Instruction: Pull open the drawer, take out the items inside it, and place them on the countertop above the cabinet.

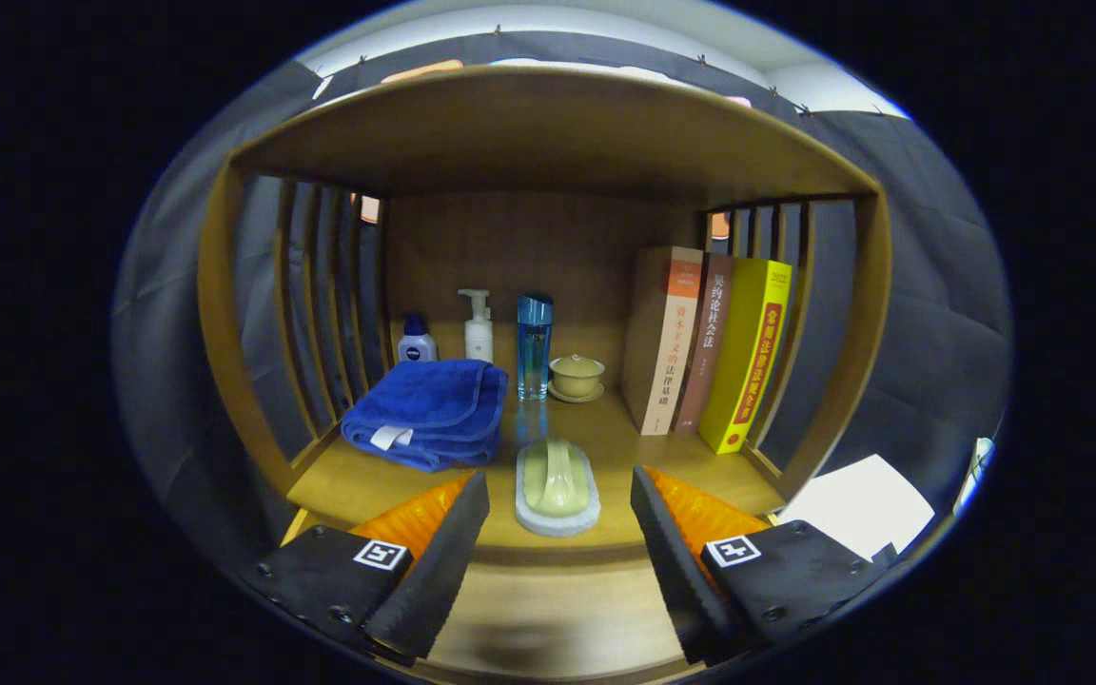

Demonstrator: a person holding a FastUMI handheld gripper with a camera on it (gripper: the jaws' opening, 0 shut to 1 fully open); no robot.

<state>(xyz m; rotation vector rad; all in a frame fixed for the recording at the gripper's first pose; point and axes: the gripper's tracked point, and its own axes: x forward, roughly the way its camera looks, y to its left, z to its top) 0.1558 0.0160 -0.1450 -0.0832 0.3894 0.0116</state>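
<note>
My gripper (559,476) is open, its fingers standing wide apart over the front edge of the wooden countertop (367,480). Between the fingertips, resting on the countertop, lies a pale green soap-like piece (556,473) on a light grey dish (557,521); neither finger touches it. Below the countertop's edge, between the fingers, a lighter wooden surface (557,604) shows; I cannot tell whether it is the drawer.
Beyond the fingers sit a folded blue towel (429,409), a small white bottle (416,342), a white pump bottle (478,328), a blue bottle (535,347), a lidded cup (577,376) and three upright books (710,347). Slatted side walls and a shelf board (548,133) enclose the space. A white sheet (857,514) lies outside the right wall.
</note>
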